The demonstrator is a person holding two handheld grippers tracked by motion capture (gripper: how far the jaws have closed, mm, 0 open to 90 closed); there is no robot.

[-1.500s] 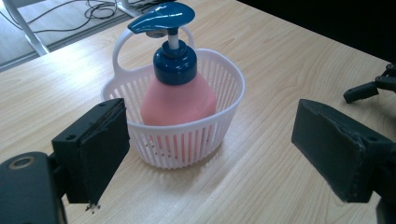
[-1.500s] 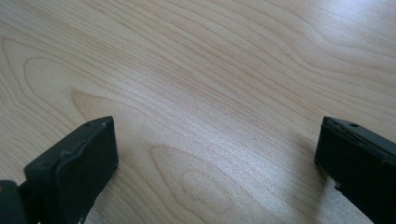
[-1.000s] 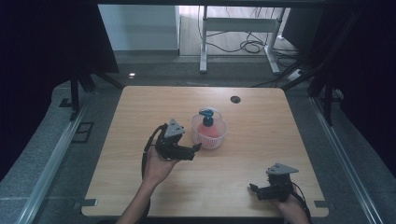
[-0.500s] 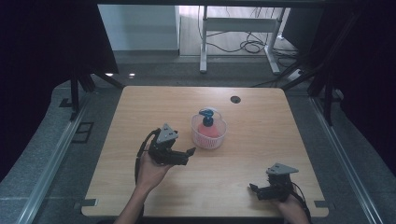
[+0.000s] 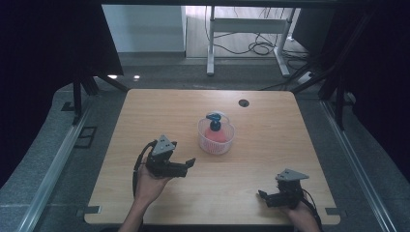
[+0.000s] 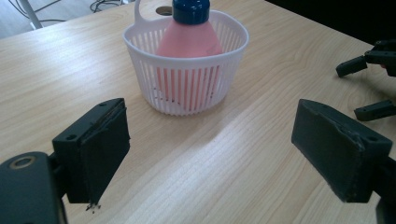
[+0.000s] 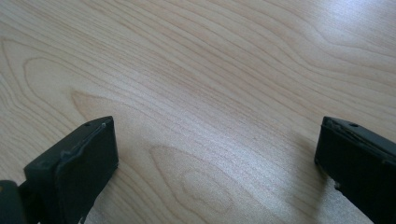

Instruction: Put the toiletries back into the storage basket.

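With its jaws spread wide and holding nothing, the left gripper (image 5: 189, 163) points at the white basket (image 5: 216, 137) near its far right, a pink bottle (image 5: 214, 130) standing inside, while the right gripper (image 5: 261, 195), also wide, rests well apart.

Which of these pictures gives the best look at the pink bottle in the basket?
The left gripper view: the bottle stands close and large, its pink body visible through the white basket, blue cap on top. The high view shows it small and far off. The right gripper view shows bare table between its tongs.
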